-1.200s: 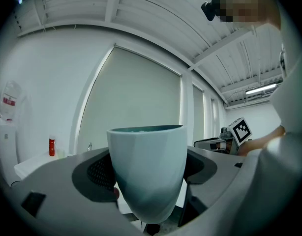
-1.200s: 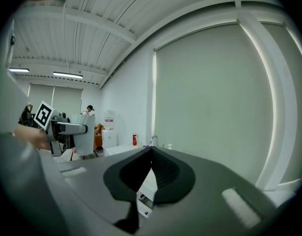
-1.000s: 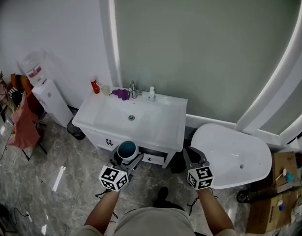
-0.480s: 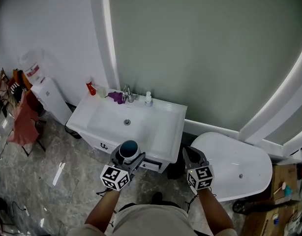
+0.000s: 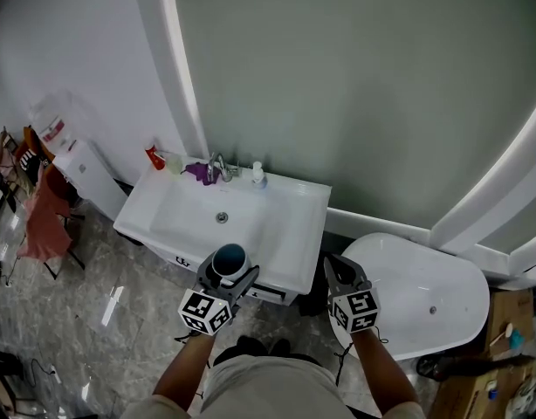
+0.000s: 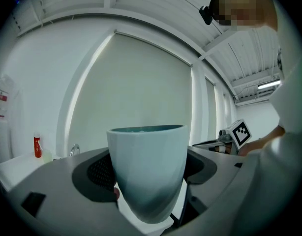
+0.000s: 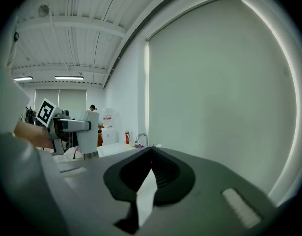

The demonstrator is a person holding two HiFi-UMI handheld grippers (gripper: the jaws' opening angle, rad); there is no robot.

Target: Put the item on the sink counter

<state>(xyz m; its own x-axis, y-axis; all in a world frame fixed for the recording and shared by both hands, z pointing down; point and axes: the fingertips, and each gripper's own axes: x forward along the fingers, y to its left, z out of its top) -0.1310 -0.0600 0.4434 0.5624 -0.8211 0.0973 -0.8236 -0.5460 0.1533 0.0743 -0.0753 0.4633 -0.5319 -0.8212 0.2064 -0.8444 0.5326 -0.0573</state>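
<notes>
A pale blue cup is clamped upright between the jaws of the left gripper, held just in front of the sink counter, not yet on it. The right gripper is seen closed and empty, near the sink counter's front right corner.

the pale blue-green tapered cup stands upright, mouth up, its inside a darker teal. it is wide at the rim and narrows to a rounded base. it is clamped by its sides between the jaws of the left gripper, held in the air just before the near edge of the white rectangular sink counter and not on it. the counter's glossy top has a shallow basin with a central drain and a flat ledge to the right.
</notes>
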